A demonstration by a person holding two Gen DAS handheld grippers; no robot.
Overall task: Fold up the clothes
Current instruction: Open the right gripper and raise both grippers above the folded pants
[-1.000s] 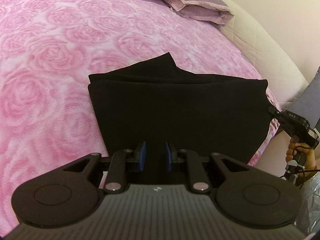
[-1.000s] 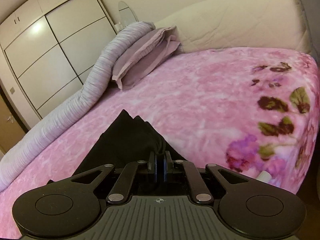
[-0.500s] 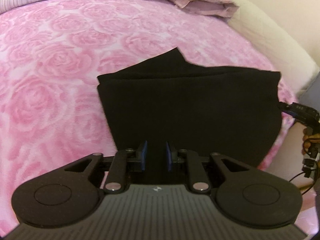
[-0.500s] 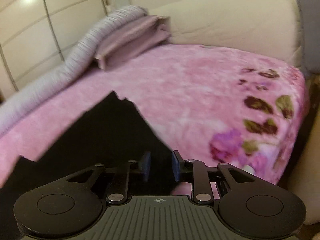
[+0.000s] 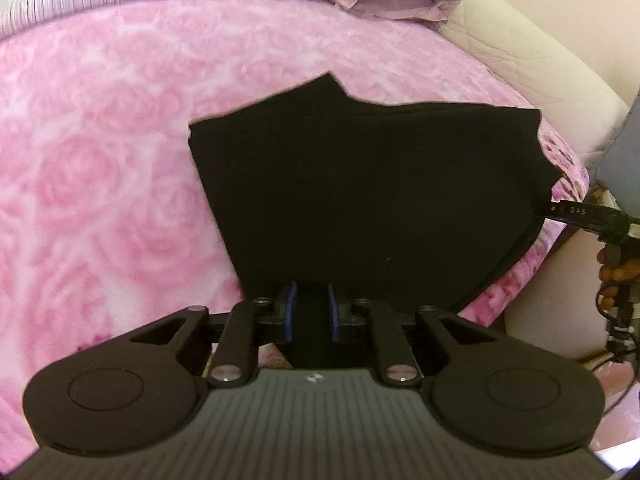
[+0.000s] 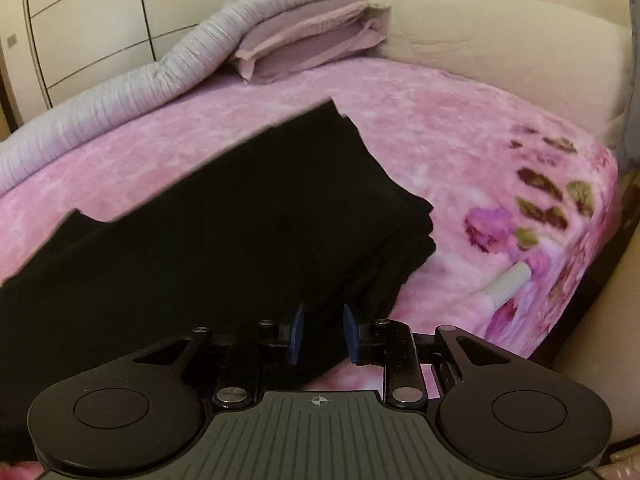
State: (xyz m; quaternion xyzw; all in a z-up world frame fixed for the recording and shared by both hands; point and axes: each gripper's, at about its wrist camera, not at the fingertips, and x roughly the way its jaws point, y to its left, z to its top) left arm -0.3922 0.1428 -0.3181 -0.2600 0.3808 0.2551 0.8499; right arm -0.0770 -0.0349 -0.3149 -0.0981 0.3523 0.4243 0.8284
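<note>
On the pink bed (image 6: 400, 128), right gripper (image 6: 320, 332) unclamped off black garment (image 6: 224, 216), left gripper (image 5: 311, 307) parted too; fold laid down, likely finished.

Black garment (image 5: 360, 192) (folded) lies on pink blanket (image 5: 100, 140).
</note>
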